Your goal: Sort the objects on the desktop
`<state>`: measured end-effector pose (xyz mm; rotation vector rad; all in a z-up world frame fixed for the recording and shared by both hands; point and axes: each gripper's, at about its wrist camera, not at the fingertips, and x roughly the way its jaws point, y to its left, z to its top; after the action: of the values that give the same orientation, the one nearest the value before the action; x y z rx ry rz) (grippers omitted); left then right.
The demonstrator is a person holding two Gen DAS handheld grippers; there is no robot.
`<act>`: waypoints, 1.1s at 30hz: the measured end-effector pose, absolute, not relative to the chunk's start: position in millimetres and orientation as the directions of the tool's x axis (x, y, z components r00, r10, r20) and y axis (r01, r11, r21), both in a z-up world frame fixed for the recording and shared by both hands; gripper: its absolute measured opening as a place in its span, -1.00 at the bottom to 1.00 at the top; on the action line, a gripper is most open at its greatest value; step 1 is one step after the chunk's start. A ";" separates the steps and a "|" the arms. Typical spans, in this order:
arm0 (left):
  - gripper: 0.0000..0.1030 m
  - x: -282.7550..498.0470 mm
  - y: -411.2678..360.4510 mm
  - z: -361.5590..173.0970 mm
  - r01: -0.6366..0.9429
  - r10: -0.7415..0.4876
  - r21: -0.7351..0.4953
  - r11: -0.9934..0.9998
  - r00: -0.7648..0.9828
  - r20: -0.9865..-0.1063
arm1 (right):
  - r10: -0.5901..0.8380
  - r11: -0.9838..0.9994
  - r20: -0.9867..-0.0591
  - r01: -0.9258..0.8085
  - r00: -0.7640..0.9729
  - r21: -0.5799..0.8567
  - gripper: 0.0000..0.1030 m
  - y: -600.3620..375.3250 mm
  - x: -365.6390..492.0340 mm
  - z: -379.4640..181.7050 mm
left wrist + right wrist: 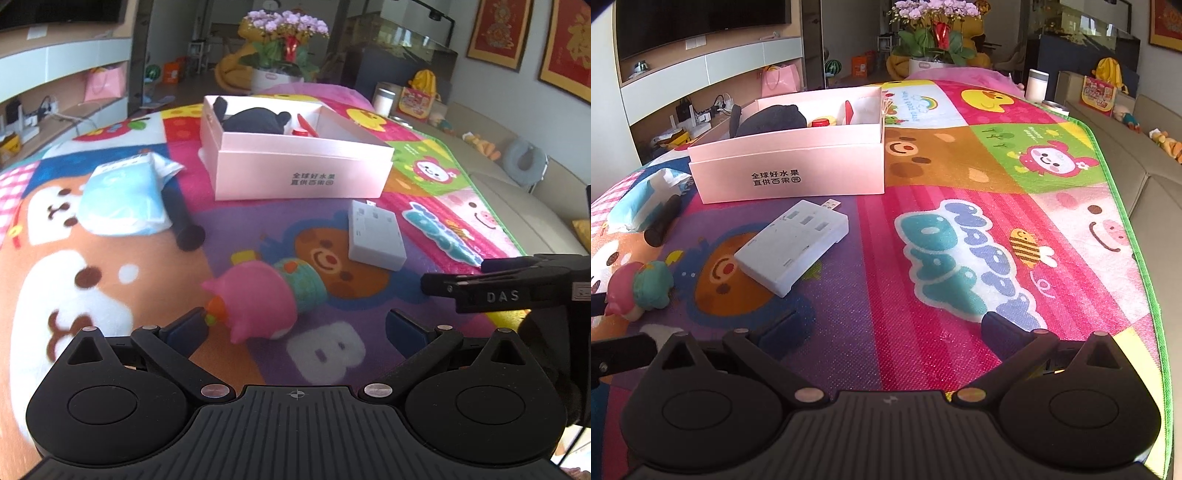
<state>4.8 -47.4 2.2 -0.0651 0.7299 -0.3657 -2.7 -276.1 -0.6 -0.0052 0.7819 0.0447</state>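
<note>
Left tool [295, 325]: fingers spread wide, nothing between them, held low over the bench just short of the pink toy [258, 299]. The toy lies on its side; it has a rounded pink body with small pointed ears, an orange part at the near end and a teal knitted-looking part at the far end. Its pink end lies close to the left finger pad [188, 328]; contact cannot be judged.

Right tool [890, 332]: fingers likewise wide apart and empty, above the purple and pink-striped part of the cartoon-printed mat [960, 177] that covers the bench. In the left wrist view this tool enters from the right edge as a dark bar.

White power strip [792, 245]: a flat rectangular block with several sockets on top and a small USB-type plug at its far end, lying ahead and to the left of the right tool, on the bear figure of the mat.

Black cylinder [181, 218]: lies further left, partly under the blue-and-white tissue pack [122, 195], a soft packet with a crumpled open end.

Pink box [295, 166]: open-topped, rectangular, with dark printed characters on its near wall, standing beyond the power strip. Inside it are a dark rounded fabric item [255, 120], a red pen-like item [306, 123] and a small red-and-yellow piece that is not clear enough to identify.
</note>
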 end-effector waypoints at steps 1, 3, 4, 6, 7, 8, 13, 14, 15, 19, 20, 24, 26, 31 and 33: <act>1.00 9.7 -48.6 1.8 0.311 -0.348 -0.175 0.934 0.684 -0.641 | 0.040 0.999 -0.704 -0.042 0.709 0.015 1.00 -276.4 -2.7 -0.5; 1.00 19.0 -50.9 1.2 0.321 -0.343 -0.156 0.934 0.684 -0.644 | 0.043 0.999 -0.703 -0.042 0.710 0.019 1.00 -276.7 -3.0 -0.4; 1.00 23.0 -51.5 1.1 0.327 -0.344 -0.153 0.933 0.683 -0.644 | 0.043 0.999 -0.703 -0.041 0.710 0.019 1.00 -276.8 -3.1 -0.4; 1.00 29.0 -52.9 1.1 0.341 -0.346 -0.139 0.930 0.678 -0.649 | 0.045 0.999 -0.702 -0.041 0.710 0.022 1.00 -277.2 -3.1 -0.3; 1.00 30.9 -53.3 1.0 0.348 -0.344 -0.129 0.928 0.675 -0.652 | 0.044 0.999 -0.702 -0.041 0.710 0.021 1.00 -277.4 -3.1 -0.3; 1.00 32.2 -53.5 0.8 0.355 -0.340 -0.117 0.928 0.673 -0.657 | 0.043 0.999 -0.703 -0.041 0.710 0.019 1.00 -277.4 -3.1 -0.2; 1.00 29.5 -46.6 -2.2 0.345 -0.286 -0.048 0.937 0.684 -0.671 | 0.042 0.999 -0.702 -0.041 0.711 0.018 1.00 -277.5 -3.5 -0.3; 1.00 28.0 -43.8 -2.7 0.336 -0.270 -0.033 0.941 0.690 -0.672 | 0.040 0.999 -0.702 -0.042 0.711 0.015 1.00 -277.3 -3.4 -0.2; 1.00 26.9 -40.3 -3.0 0.327 -0.256 -0.022 0.945 0.694 -0.673 | 0.039 0.999 -0.702 -0.042 0.711 0.013 1.00 -277.2 -3.4 -0.1; 1.00 24.9 -21.6 -1.7 0.281 -0.211 -0.007 0.960 0.705 -0.677 | 0.036 0.999 -0.702 -0.042 0.712 0.009 1.00 -275.7 -3.4 -0.3; 1.00 24.7 -17.3 -1.3 0.269 -0.198 -0.001 0.963 0.708 -0.678 | 0.035 0.999 -0.702 -0.042 0.712 0.008 1.00 -275.6 -3.4 -0.2; 1.00 23.6 -0.2 0.3 0.202 -0.131 0.026 0.979 0.721 -0.681 | 0.031 0.999 -0.701 -0.040 0.712 0.004 1.00 -274.4 -3.6 -0.2; 1.00 22.4 7.1 1.3 0.182 -0.129 0.005 0.983 0.720 -0.682 | 0.030 0.999 -0.701 -0.040 0.712 0.003 1.00 -273.9 -3.2 -0.5; 1.00 20.8 8.2 5.5 0.156 -0.197 -0.121 0.980 0.724 -0.661 | 0.031 0.999 -0.701 -0.040 0.712 0.004 1.00 -274.2 -3.4 -0.4; 1.00 26.8 5.8 7.8 0.108 -0.222 -0.211 0.971 0.733 -0.643 | 0.031 0.999 -0.701 -0.040 0.712 0.003 1.00 -274.2 -3.5 -0.4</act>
<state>26.8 5.8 7.8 -0.1640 0.7267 -0.1821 -3.5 -274.2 -0.4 -0.0124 0.7771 0.0397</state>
